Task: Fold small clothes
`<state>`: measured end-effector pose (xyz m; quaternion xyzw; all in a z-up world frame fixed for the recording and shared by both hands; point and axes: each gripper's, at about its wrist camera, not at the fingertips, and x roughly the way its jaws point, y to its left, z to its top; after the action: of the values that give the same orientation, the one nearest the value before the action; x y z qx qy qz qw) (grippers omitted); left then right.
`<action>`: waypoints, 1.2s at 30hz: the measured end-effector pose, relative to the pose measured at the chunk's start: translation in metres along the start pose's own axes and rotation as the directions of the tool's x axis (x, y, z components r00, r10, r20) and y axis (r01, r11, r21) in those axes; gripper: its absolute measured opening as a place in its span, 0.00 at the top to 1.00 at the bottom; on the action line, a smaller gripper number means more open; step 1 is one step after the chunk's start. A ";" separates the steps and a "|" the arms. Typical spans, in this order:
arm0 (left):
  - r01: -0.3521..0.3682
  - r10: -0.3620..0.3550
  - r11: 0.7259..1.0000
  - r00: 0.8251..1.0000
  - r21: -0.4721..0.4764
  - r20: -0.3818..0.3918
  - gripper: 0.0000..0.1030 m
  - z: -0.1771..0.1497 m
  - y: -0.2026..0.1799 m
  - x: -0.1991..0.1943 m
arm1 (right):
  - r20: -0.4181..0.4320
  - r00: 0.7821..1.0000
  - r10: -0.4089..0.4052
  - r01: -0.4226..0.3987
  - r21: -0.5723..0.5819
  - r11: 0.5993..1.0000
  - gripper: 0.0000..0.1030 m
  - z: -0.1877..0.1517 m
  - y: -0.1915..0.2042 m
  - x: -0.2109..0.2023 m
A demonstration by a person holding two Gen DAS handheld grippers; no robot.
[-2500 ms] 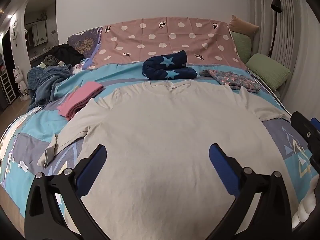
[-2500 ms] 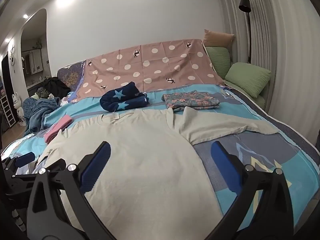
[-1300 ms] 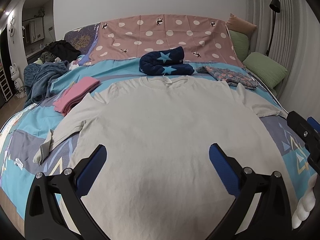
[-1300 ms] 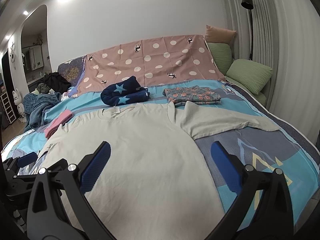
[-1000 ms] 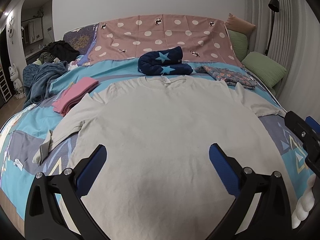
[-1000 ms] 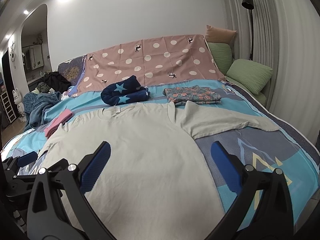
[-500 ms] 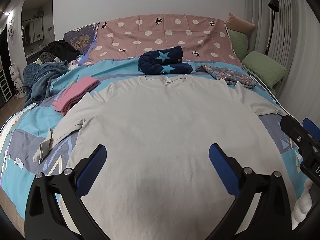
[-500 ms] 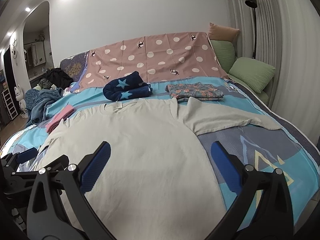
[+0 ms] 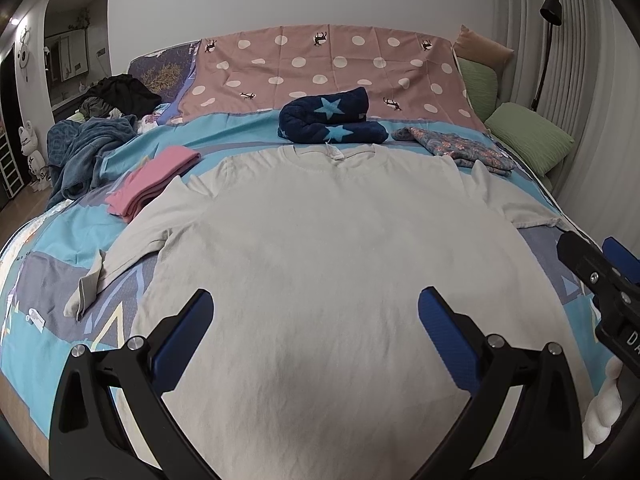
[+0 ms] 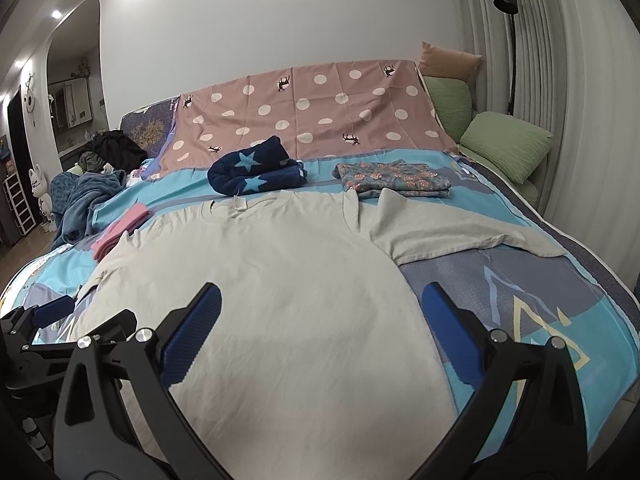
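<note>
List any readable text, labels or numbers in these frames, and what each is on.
"DA" in white letters on the black body of the right gripper, cut off at the frame edge.
Neck tag on the beige T-shirt: too small to read.
White tag on the bedspread: too blurred to read.

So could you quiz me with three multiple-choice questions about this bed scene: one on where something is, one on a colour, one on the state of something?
1. Where is the navy star blanket?
A. Beyond the shirt's collar
B. On the floor
C. Over the shirt's hem

2. What colour are the folded clothes beside the shirt's left sleeve?
A. Green
B. Pink
C. Black

3. How is the beige T-shirt lying?
A. Rolled up
B. Folded in half
C. Spread flat

A: navy star blanket sits past the neckline.
B: folded clothes are pink.
C: beige T-shirt lies open, both sleeves out.
</note>
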<state>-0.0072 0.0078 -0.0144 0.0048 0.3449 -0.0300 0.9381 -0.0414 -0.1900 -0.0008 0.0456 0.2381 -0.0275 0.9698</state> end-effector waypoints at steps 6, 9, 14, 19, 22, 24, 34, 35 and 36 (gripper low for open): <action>-0.001 0.001 1.000 1.000 0.000 0.000 0.01 0.000 0.000 0.000 | -0.003 1.000 0.002 -0.002 -0.008 1.000 0.02 -0.001 0.004 0.001; 0.001 -0.001 1.000 1.000 -0.003 0.000 0.01 -0.001 0.001 0.000 | -0.003 1.000 0.001 -0.001 -0.007 1.000 0.02 -0.002 0.005 0.001; 0.002 -0.002 1.000 1.000 -0.004 -0.004 0.01 -0.003 0.002 0.002 | -0.005 1.000 0.001 -0.001 -0.010 1.000 0.02 -0.002 0.007 0.001; 0.003 -0.003 1.000 1.000 -0.004 -0.004 0.01 -0.004 0.003 0.002 | -0.006 1.000 0.001 -0.001 -0.012 1.000 0.02 -0.002 0.008 0.002; 0.002 -0.002 1.000 1.000 -0.004 -0.004 0.01 -0.003 0.003 0.002 | -0.006 1.000 0.000 0.000 -0.013 1.000 0.02 -0.002 0.008 0.002; 0.004 -0.004 1.000 1.000 -0.003 -0.001 0.01 -0.003 0.003 0.002 | -0.007 1.000 0.000 0.000 -0.012 1.000 0.02 -0.002 0.008 0.002; 0.015 -0.015 1.000 1.000 0.004 0.007 0.01 -0.005 0.004 0.002 | -0.013 1.000 -0.002 0.001 -0.015 1.000 0.02 -0.006 0.011 0.003; 0.015 -0.015 1.000 1.000 0.004 0.006 0.01 -0.005 0.004 0.002 | -0.012 1.000 -0.001 0.001 -0.015 1.000 0.02 -0.005 0.011 0.003; 0.015 -0.015 1.000 1.000 0.003 0.006 0.01 -0.005 0.004 0.002 | -0.013 1.000 -0.001 0.001 -0.016 1.000 0.02 -0.006 0.011 0.004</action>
<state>-0.0087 0.0121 -0.0197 0.0036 0.3420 -0.0378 0.9389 -0.0399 -0.1787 -0.0069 0.0380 0.2444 -0.0260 0.9686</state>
